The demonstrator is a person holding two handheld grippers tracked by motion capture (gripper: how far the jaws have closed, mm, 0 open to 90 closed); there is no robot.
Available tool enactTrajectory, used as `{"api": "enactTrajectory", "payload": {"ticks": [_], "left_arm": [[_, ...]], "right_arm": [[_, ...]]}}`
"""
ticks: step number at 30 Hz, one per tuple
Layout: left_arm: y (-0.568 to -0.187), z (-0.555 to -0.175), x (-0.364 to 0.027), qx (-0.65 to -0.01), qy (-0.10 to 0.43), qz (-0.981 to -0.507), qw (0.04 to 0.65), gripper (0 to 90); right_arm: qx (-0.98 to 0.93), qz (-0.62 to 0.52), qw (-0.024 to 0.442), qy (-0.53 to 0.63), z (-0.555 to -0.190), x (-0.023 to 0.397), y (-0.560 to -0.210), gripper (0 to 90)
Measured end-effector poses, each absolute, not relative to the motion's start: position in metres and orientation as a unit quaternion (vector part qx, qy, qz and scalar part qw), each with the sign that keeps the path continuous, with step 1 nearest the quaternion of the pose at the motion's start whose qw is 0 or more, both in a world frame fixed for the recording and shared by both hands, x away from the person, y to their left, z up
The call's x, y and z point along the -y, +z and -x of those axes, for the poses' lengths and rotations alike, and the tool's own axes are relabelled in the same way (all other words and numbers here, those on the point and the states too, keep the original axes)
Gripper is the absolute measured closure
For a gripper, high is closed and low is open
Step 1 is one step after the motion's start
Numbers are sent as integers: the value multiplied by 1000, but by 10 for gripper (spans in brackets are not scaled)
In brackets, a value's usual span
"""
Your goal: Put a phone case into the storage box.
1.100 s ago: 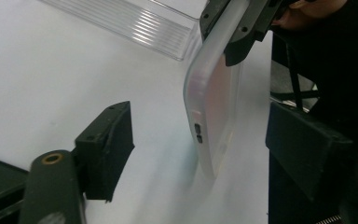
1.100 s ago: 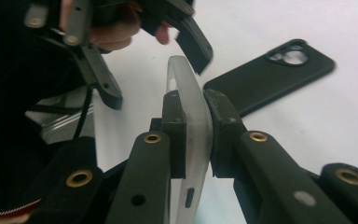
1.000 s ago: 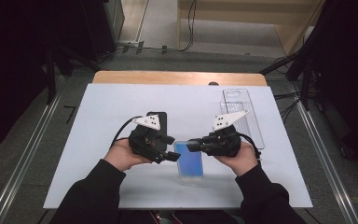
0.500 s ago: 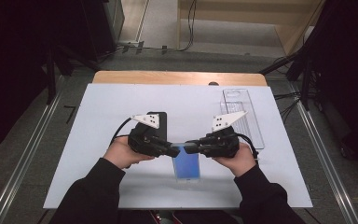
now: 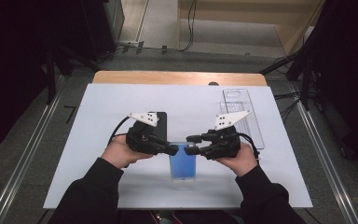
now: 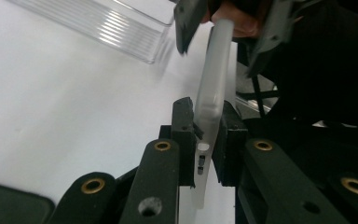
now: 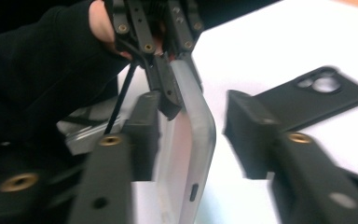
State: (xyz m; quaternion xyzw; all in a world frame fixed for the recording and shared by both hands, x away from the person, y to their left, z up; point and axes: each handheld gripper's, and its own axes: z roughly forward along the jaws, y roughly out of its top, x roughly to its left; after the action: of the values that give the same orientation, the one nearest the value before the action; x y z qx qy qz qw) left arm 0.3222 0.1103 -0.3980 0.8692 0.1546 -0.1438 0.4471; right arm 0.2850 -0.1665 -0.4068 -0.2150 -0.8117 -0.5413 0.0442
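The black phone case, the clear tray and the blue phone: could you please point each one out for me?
black phone case [image 7: 307, 100]: right gripper view, its flat back below the camera cutout.
clear tray [image 5: 247, 122]: high view, its ribbed floor.
blue phone [image 5: 182, 163]: high view, middle of its blue face.

Black phone case [image 5: 161, 122] partly hidden behind left gripper [image 5: 171, 150]

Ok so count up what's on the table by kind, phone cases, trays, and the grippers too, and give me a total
Phone cases: 2, a clear case with a blue back and a black case
Clear plastic trays: 1
Hand-held grippers: 2, left hand-held gripper and right hand-held gripper
Total: 5
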Motion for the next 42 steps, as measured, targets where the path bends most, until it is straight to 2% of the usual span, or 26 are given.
{"api": "enactTrajectory", "payload": {"ticks": [4, 9, 11, 16, 27, 31, 37, 42], "left_arm": [[-393, -323, -114, -177, -142, -868, 442, 814], [-387, -325, -117, -216, -118, -865, 437, 812], [-386, -325, -118, -231, -111, -861, 439, 812], [-380, -324, -120, -255, -74, -856, 444, 812], [-369, -316, -115, -306, -5, -838, 451, 811], [-368, -316, -114, -331, -13, -829, 450, 811], [-368, -313, -108, -358, 1, -824, 438, 812], [-369, -312, -104, -379, 0, -818, 433, 812]], "right_arm": [[802, 232, 27, -550, -283, 171, -405, 322], [806, 246, 3, -538, -279, 173, -406, 244], [806, 253, 6, -535, -279, 173, -407, 212], [793, 282, 9, -540, -279, 171, -412, 0], [795, 333, -56, -503, -273, 156, -414, 0], [785, 344, -69, -510, -271, 150, -414, 0], [783, 360, -115, -493, -266, 139, -414, 0], [771, 382, -123, -494, -265, 131, -418, 0]]}}
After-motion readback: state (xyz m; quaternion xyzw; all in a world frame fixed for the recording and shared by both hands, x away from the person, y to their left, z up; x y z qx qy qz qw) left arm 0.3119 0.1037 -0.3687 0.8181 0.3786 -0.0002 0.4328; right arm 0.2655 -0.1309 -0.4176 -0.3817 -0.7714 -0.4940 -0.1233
